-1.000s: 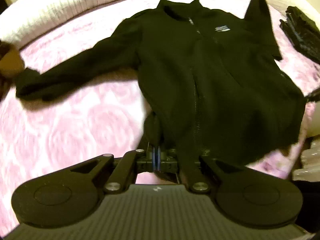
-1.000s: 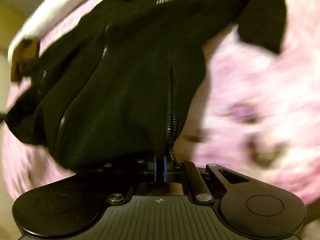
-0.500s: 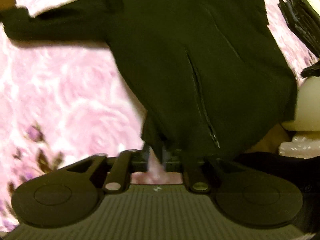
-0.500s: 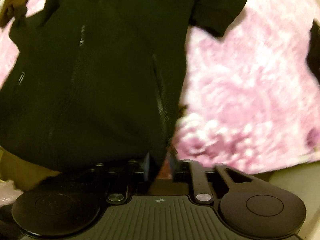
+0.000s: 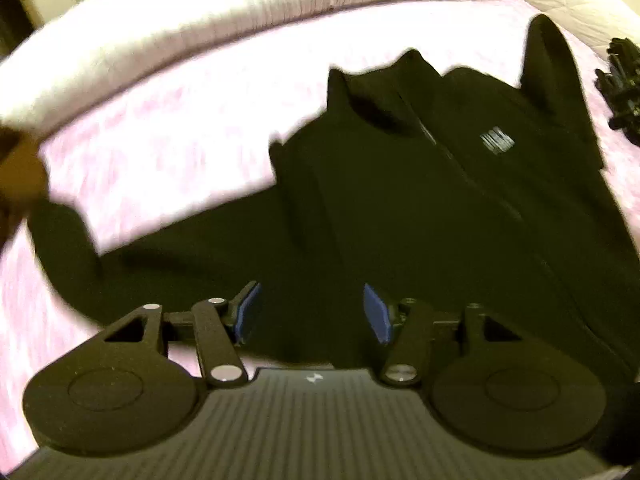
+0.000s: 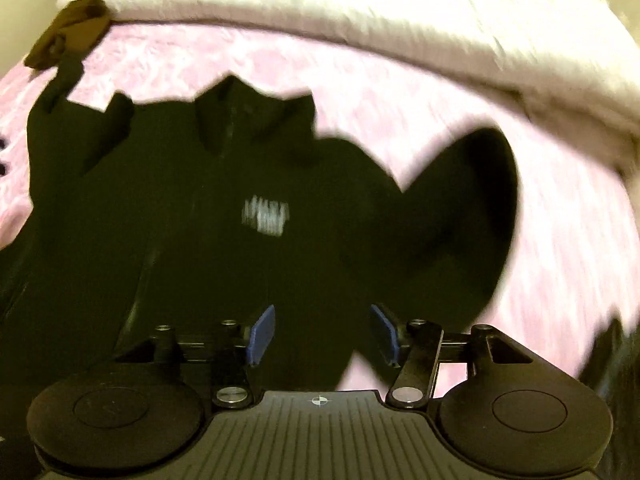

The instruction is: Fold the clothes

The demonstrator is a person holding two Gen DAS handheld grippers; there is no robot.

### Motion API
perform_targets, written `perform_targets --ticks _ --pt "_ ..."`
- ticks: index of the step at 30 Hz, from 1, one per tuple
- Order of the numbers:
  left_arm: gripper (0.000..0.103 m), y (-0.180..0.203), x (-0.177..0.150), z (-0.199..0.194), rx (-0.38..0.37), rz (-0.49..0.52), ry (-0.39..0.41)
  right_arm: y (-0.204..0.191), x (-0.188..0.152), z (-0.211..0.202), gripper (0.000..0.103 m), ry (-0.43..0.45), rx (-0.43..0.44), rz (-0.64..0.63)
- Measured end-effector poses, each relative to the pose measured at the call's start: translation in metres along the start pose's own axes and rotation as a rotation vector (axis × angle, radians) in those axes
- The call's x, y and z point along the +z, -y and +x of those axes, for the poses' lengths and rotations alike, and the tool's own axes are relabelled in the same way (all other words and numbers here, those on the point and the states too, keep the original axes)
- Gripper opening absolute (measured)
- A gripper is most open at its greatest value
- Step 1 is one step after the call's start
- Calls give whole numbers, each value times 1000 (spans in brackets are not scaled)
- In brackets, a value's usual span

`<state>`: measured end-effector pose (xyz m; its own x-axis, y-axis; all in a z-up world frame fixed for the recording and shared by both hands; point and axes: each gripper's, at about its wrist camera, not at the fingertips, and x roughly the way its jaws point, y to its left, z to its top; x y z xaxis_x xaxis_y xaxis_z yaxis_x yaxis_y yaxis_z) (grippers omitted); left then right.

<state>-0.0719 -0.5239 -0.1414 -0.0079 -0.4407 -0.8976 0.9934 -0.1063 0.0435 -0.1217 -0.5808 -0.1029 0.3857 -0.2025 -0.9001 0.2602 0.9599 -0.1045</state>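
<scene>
Two grippers: both have let go of the hem they pinched a second ago.
Left gripper [image 5: 311, 314]: jaws opening, blue pads apart; dark fleece lies behind the gap but nothing is clamped.
Left sleeve [image 5: 168, 256]: stretched out across the pink bedspread [image 5: 180, 148], unfolded.
Black jacket [image 5: 460, 216]: now flat on the bed, zip closed, collar toward the white duvet [image 5: 208, 20].
Right gripper [image 6: 322, 334]: jaws opening, holding nothing, above the jacket's lower right part.
Right sleeve [image 6: 468, 216]: angled outward.
Meaning: spreading looks finished; the sleeves probably need folding inward next.
</scene>
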Motion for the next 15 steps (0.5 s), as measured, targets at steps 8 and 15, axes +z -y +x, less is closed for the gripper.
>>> perform_targets --ticks 8,15 --pt "51 3 80 117 51 209 40 23 87 119 61 35 2 -195" --pt "30 -8 109 194 -19 189 -71 45 125 208 63 18 25 -299"
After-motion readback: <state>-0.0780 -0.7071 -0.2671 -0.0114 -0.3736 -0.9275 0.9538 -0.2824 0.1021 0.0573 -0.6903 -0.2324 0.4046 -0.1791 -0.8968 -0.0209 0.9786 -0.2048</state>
